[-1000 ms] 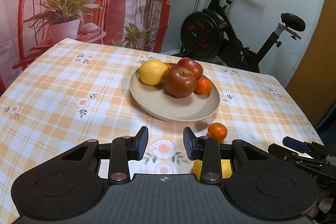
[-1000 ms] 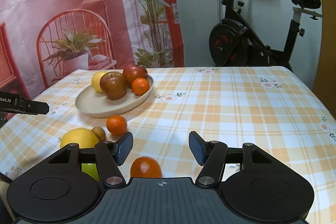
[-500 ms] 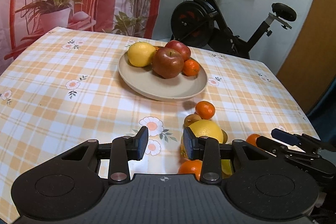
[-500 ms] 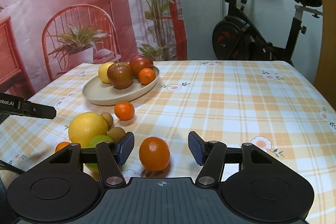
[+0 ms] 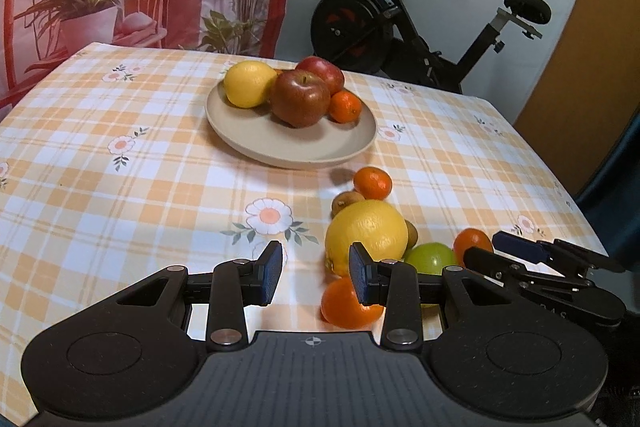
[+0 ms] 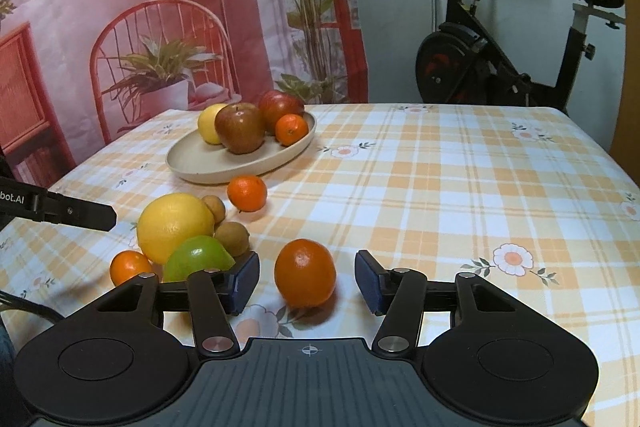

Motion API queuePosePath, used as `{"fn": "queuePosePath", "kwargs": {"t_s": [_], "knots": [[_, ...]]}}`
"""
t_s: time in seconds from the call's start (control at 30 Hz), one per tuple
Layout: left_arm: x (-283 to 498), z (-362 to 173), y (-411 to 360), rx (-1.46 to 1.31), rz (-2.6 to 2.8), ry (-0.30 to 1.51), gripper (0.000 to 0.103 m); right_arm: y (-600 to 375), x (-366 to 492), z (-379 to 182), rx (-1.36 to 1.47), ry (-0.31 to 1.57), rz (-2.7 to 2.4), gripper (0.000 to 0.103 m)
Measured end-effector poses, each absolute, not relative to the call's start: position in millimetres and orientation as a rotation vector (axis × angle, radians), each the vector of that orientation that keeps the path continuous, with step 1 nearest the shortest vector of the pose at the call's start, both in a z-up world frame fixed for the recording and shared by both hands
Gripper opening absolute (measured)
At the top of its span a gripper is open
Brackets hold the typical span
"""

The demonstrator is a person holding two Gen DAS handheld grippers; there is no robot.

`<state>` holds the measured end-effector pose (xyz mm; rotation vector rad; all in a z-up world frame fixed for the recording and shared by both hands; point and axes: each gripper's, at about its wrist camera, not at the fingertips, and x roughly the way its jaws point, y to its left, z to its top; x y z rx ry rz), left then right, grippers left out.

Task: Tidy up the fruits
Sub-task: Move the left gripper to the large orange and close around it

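**Right tool brackets an orange on the checked desk**

The right tool tilts down toward the desk, its blue pads either side of a dimpled orange but clear of it; the jaws have just been closing and remain released. The left tool also slopes down, nearly clenched on nothing. The left view alone shows a small orange behind its right finger. Beyond sit a glossy green apple, a pebbled yellow grapefruit and the matte beige plate.
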<state>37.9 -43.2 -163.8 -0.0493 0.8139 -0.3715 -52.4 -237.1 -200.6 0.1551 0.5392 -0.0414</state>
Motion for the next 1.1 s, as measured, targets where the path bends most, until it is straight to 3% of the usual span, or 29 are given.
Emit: {"fn": "queuePosePath", "kwargs": {"t_s": [0.57,0.67,0.73,1.1], "knots": [[35.5,-168.4,-46.8,-0.053,-0.415,0.848,0.040,-238.0,-51.6,-202.5,0.158,0.541,-0.048,0.046],[34.8,-170.0,-48.6,-0.049,-0.429,0.857,0.042,-238.5,-51.7,-202.6,0.159,0.541,-0.048,0.046],[34.4,-171.0,-50.0,-0.046,-0.436,0.859,0.050,-238.5,-51.8,-202.6,0.158,0.541,-0.048,0.046],[32.1,-177.9,-58.7,-0.011,-0.475,0.887,0.050,-238.4,-51.7,-202.8,0.159,0.542,-0.047,0.046]]}}
